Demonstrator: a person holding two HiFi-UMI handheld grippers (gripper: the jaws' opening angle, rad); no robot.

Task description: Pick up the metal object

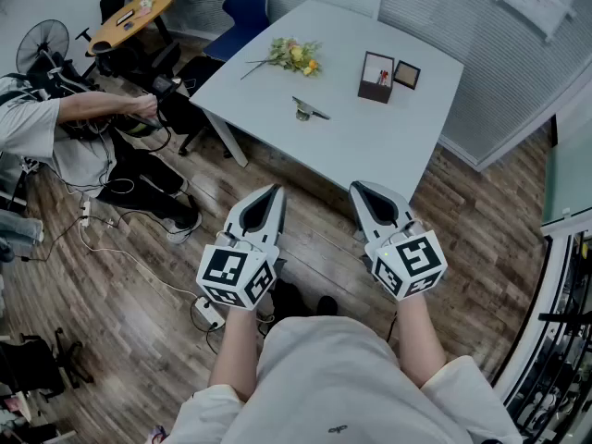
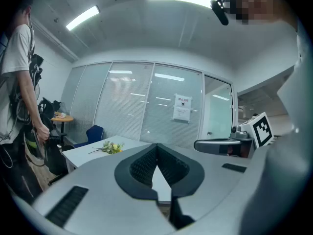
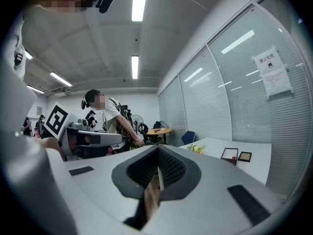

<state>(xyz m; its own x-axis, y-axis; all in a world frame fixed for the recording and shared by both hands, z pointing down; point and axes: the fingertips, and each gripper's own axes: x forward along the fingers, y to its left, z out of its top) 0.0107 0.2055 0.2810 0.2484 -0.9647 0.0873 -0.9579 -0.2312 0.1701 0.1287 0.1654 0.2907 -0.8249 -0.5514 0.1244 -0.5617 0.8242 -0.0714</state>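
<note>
A small metal object (image 1: pixel 306 110) lies near the middle of the white table (image 1: pixel 370 146), with a thin dark part sticking out to its right. My left gripper (image 1: pixel 270 198) and my right gripper (image 1: pixel 363 196) are held level over the wood floor, short of the table's near edge. Both are shut with nothing between the jaws. In the left gripper view the left gripper (image 2: pixel 156 156) points at the table and the right gripper's marker cube (image 2: pixel 259 129) shows at the right. In the right gripper view the right gripper (image 3: pixel 157 161) points past the table's corner.
On the table lie a bunch of yellow flowers (image 1: pixel 294 55) and two small dark frames (image 1: pixel 388 75). A blue chair (image 1: pixel 239 18) stands behind the table. A person (image 1: pixel 55 118) stands at the left among cables, near a fan (image 1: pixel 40 44) and a round wooden table (image 1: pixel 131 18). Glass walls with blinds close the room.
</note>
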